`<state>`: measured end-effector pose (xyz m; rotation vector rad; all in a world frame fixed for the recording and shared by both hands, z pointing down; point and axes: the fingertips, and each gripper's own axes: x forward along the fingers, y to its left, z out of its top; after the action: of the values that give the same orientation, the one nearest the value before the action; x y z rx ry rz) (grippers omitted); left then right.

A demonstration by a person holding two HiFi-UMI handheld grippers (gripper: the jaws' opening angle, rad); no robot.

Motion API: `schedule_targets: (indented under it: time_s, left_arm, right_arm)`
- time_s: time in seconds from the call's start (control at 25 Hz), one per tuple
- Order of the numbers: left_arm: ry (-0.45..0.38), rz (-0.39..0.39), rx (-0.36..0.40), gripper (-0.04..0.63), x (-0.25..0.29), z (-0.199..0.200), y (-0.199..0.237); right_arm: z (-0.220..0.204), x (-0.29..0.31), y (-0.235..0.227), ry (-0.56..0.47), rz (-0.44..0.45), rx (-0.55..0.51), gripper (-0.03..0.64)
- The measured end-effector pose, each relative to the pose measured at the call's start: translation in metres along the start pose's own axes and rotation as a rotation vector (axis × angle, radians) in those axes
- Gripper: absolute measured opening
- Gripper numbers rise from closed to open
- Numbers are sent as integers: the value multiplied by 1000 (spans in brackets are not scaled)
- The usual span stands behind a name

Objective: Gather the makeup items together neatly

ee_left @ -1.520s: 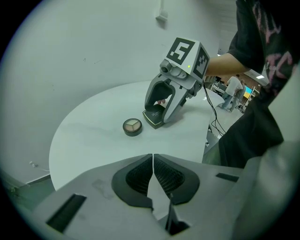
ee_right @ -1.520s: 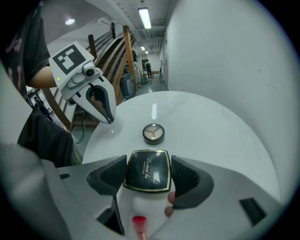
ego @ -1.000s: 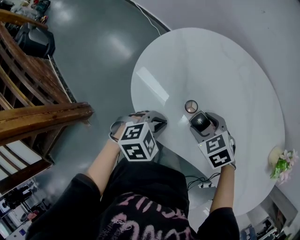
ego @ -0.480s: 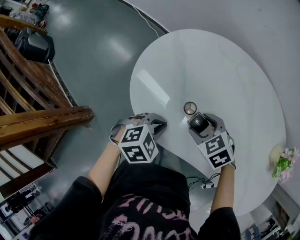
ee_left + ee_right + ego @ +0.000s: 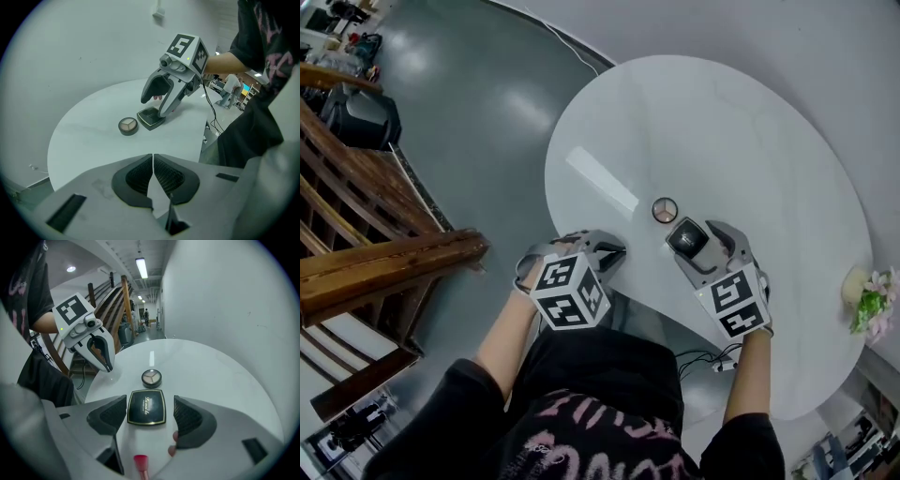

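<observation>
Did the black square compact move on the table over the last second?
No. The black square compact keeps the same gap to the round eyeshadow compact beside it; only the camera shifted.

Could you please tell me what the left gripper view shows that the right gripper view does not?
Only the left gripper view: the left gripper with its jaws shut together and nothing between them, and the right gripper seen from outside, poised over the black square compact. Only the right gripper view: that gripper's jaws open on either side of the compact without pressing it, a pink-tipped item near the bottom edge, and a wooden staircase behind. Both: the round three-shade compact just beyond the square one on the white table.
</observation>
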<state>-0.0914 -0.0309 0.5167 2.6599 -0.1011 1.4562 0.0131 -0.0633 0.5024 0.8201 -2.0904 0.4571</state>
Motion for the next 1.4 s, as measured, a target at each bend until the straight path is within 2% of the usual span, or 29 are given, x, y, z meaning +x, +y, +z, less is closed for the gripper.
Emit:
schedule_targets:
  time_s: [0.16, 0.52, 0.72, 0.8, 0.84, 0.88, 0.92, 1.2, 1.4]
  left_arm:
    - [5, -18, 28, 19, 3, 7, -4]
    - [13, -83, 143, 19, 20, 34, -21]
    - [22, -117, 192, 19, 27, 43, -31]
    - [27, -121, 199, 19, 30, 45, -34]
    - [30, -123, 200, 19, 31, 46, -34]
    - [32, -124, 201, 18, 32, 46, -35]
    - [34, -125, 202, 19, 33, 47, -36]
    - [42, -121, 190, 19, 32, 42, -37]
    - [48, -113, 174, 20, 28, 32, -35]
  right_arm:
    - [-19, -21, -6, 18, -37, -13, 354]
    - [-100, -65, 0, 170, -54, -39, 354]
    - [-132, -73, 4, 226, -54, -13, 354]
    - [-136, -73, 1, 231, -54, -18, 349]
    - [-136, -73, -1, 227, -58, -21, 320]
    - [-135, -72, -3, 223, -61, -25, 257]
    - [-135, -71, -4, 223, -61, -30, 236]
    - [-133, -53, -1, 285, 5, -75, 237]
    - [-129, -50, -2, 285, 23, -60, 183]
